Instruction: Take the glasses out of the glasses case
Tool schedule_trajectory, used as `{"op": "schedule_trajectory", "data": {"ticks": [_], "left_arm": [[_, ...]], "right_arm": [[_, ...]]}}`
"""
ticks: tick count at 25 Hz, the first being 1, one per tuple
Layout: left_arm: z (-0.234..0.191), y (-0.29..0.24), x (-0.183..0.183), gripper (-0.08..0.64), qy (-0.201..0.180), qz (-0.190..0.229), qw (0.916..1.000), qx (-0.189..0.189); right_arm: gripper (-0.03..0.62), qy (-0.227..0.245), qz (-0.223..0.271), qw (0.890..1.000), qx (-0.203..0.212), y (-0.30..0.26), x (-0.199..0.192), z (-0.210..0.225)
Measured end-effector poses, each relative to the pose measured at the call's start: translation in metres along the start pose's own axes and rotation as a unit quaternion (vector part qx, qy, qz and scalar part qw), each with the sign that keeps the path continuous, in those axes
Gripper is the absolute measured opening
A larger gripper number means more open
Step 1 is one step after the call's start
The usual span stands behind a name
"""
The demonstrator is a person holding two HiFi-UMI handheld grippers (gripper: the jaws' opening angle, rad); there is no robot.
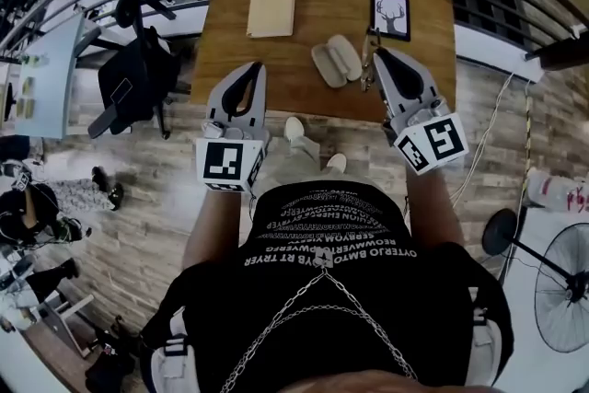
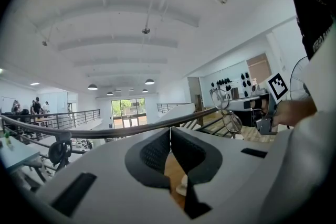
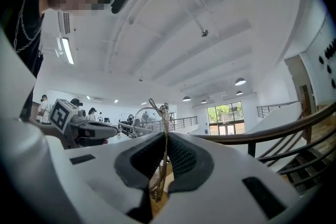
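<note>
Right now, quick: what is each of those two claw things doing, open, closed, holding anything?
Left gripper: closed, holding nothing.
Right gripper: closed on the glasses.

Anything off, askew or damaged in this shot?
Nothing stands out. The glasses case lies open on the table, and the right gripper is shut on the glasses. No damage shows.

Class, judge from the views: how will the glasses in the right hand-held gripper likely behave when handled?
The glasses look thin-wired, so probably light but easily bent. Pinched at one narrow spot, they may swivel or slip. The clear lenses probably scratch or crack if knocked.
</note>
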State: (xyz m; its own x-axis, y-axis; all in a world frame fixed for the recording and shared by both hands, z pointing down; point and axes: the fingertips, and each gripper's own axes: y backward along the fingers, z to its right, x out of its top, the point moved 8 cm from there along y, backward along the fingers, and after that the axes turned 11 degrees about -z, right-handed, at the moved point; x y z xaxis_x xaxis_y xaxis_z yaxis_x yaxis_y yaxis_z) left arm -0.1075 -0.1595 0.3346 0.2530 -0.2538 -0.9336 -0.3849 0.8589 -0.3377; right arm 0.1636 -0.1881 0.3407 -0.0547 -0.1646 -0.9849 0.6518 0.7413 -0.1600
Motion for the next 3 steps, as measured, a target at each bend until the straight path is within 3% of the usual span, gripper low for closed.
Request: {"op": "schedule_trajectory", "data": {"ticks": [3], "left_arm": [[-0.0073,-0.0012,-0.0045,0.029,0.003,-0.002,0.9999,0.009]], "right_arm": [[0.029,-0.003,-0.002,1.000,0.003,-0.0054,-0.0019,0.0026]]}}
